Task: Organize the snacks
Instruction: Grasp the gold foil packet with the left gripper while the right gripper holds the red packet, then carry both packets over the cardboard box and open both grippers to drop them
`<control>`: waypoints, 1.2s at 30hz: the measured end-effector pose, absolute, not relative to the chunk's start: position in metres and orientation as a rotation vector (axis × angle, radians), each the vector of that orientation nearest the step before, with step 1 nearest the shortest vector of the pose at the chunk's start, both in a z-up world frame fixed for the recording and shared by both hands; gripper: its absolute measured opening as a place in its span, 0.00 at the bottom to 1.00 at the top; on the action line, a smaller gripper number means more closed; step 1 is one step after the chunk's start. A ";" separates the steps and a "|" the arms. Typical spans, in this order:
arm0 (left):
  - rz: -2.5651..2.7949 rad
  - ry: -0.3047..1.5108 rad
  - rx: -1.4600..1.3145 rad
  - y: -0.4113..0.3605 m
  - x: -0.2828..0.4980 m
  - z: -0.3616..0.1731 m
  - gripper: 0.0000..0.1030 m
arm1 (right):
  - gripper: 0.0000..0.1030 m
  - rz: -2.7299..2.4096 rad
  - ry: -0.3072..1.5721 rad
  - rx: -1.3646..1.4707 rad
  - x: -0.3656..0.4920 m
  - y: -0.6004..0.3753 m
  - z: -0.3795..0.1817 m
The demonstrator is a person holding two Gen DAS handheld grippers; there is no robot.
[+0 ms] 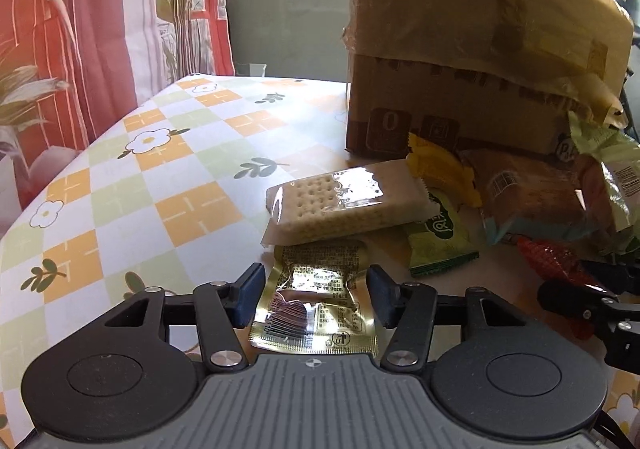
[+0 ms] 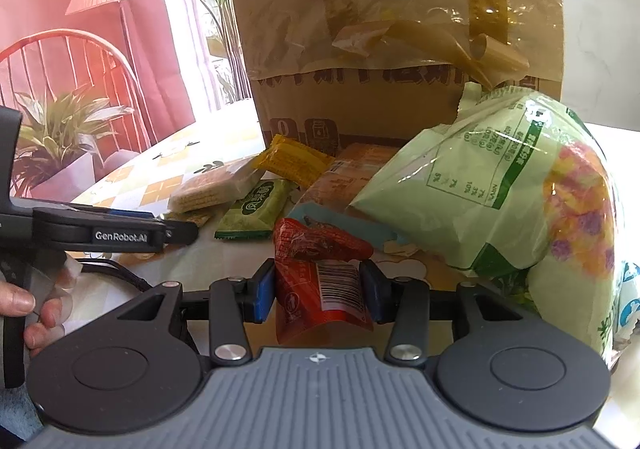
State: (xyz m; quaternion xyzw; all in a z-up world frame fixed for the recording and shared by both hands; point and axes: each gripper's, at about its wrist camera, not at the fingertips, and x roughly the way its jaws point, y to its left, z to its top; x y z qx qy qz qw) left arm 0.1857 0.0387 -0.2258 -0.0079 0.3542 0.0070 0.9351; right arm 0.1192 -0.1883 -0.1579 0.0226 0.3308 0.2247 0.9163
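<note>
Two foil snacks: gold packet [image 1: 316, 309], red packet [image 2: 320, 277], both crinkled.

Both wrist views are set low over the table [image 1: 120, 177], facing the far cardboard box [image 2: 396, 49]; the cracker pack [image 1: 344, 205] is shared.

- The tablecloth [image 1: 168, 185] is checked in orange, pale green and white, with white flowers and dark green leaf sprigs.
- The cardboard box [image 1: 472, 61] is brown with darker brown print and yellowish tape.
- The cracker pack [image 1: 344, 201] is clear over pale beige crackers.
- The foil packet [image 1: 316, 309] is shiny gold with dark print.
- The red packet [image 2: 320, 277] carries a white barcode.
- The big bag [image 2: 500, 185] is light green with pink and yellow patches.
- The small packet [image 2: 260, 209] is green; the wrapper [image 2: 292, 161] is yellow.
- The fingers [image 2: 262, 295] have blue pads on black.
</note>
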 end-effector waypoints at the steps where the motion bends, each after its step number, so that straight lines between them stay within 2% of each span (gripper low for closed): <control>1: 0.010 0.722 -0.024 0.040 0.184 -0.225 0.54 | 0.45 0.462 0.680 0.046 0.119 -0.188 -0.158; 18: -0.131 0.757 -0.062 0.033 0.159 -0.207 0.52 | 0.45 0.464 0.690 0.045 0.123 -0.189 -0.159; 28: -0.152 0.673 -0.031 0.024 0.152 -0.185 0.52 | 0.45 0.443 0.650 0.046 0.114 -0.190 -0.152; 36: -0.150 0.580 -0.042 0.029 0.150 -0.153 0.53 | 0.45 0.495 0.564 0.051 0.108 -0.186 -0.119</control>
